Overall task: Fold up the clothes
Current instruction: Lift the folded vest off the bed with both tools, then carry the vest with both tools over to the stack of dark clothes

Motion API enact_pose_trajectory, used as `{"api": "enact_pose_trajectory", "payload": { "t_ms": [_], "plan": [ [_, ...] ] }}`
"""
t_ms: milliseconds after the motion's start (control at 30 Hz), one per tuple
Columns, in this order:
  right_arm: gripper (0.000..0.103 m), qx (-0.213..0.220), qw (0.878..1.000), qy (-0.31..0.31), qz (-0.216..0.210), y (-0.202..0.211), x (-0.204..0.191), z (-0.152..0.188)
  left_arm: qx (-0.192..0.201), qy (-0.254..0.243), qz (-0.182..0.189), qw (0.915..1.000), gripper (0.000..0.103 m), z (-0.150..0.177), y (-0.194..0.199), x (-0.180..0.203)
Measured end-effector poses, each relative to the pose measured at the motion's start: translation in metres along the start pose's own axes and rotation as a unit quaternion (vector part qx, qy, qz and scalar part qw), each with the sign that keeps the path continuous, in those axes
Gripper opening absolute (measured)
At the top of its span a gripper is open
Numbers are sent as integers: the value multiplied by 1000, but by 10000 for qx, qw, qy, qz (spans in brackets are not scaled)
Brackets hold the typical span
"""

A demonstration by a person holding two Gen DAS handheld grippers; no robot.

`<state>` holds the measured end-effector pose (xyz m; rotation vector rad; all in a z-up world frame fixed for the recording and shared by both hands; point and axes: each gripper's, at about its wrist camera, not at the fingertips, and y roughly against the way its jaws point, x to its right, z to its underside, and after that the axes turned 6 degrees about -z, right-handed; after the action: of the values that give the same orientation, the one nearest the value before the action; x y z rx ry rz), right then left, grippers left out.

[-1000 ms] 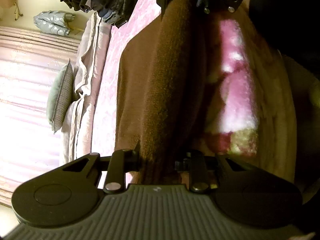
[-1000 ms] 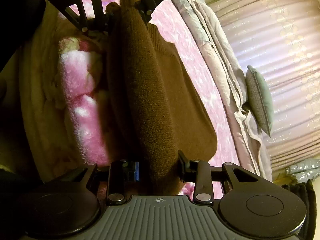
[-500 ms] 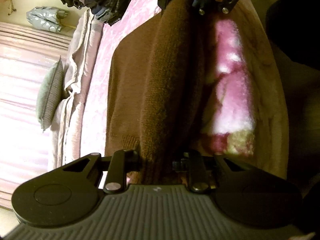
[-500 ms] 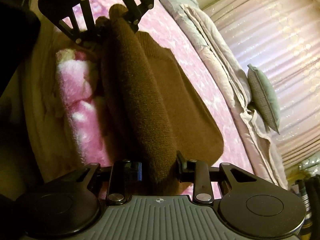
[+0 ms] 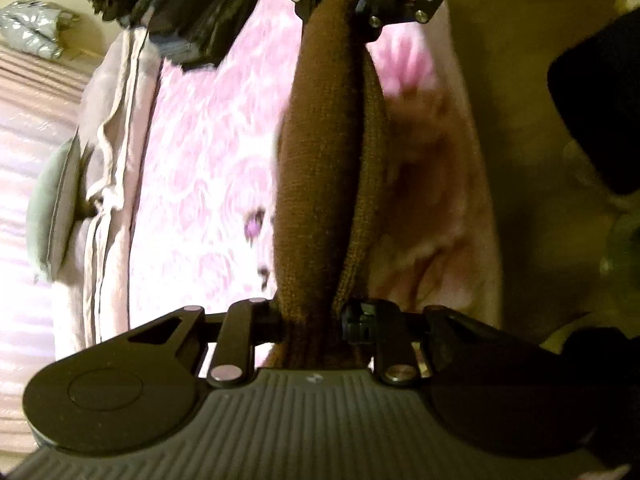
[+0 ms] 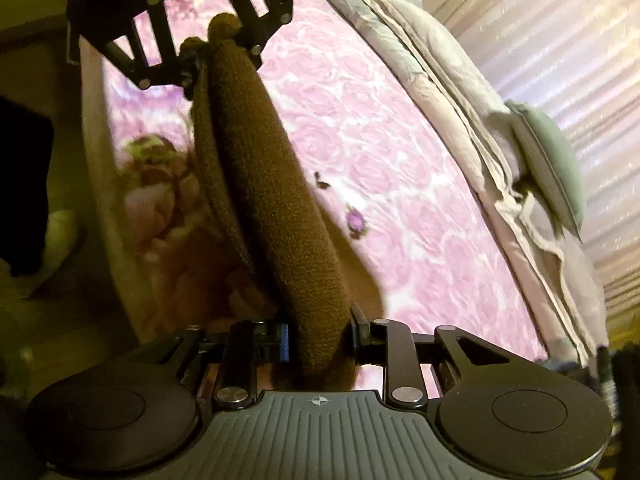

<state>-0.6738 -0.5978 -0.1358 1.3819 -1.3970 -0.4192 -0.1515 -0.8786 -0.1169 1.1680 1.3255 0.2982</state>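
Brown knitted sweater hangs stretched as a thick bunched band between the two claws, lifted above the pink rose-patterned bedspread. The left gripper is clenched on one end of the knit, its black fingers pressed into the wool on both sides. The right gripper is likewise clamped on the other end, the fabric filling the gap between its fingers. Each claw faces the other, with the sweater running straight ahead from one to the next. Beyond the left claw's far side lies a folded pale quilt and a grey-green cushion, with pleated pink curtains behind. A stack of dark folded clothes sits ahead of the left claw, beside the opposite gripper.
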Motion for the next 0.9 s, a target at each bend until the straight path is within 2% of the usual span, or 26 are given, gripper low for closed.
{"api": "enact_pose_trajectory", "payload": {
  "t_ms": [133, 233, 333, 500, 633, 767, 900],
  "plan": [
    [25, -295, 9989, -297, -226, 67, 15, 13, 166, 95, 364, 9992, 19, -42, 43, -25],
    [25, -521, 9966, -594, -226, 112, 23, 22, 412, 53, 482, 9980, 19, -71, 69, -42],
    [25, -723, 9937, -853, -31, 153, 32, 27, 816, -81, 538, 9952, 19, -92, 87, -64],
    [25, -1071, 9809, -1415, 795, 208, 50, 24, 1650, -610, 145, 9843, 19, -127, 102, -109],
    [25, -1280, 9625, -1857, 1506, 243, 75, 26, 2248, -1040, -225, 9686, 19, -163, 105, -147],
    [25, -1418, 9492, -2033, 1937, 270, 109, 45, 2582, -1312, -518, 9557, 19, -214, 103, -180],
    [25, -1443, 9444, -2019, 2159, 299, 150, 77, 2735, -1416, -761, 9483, 19, -270, 98, -207]
  ]
}}
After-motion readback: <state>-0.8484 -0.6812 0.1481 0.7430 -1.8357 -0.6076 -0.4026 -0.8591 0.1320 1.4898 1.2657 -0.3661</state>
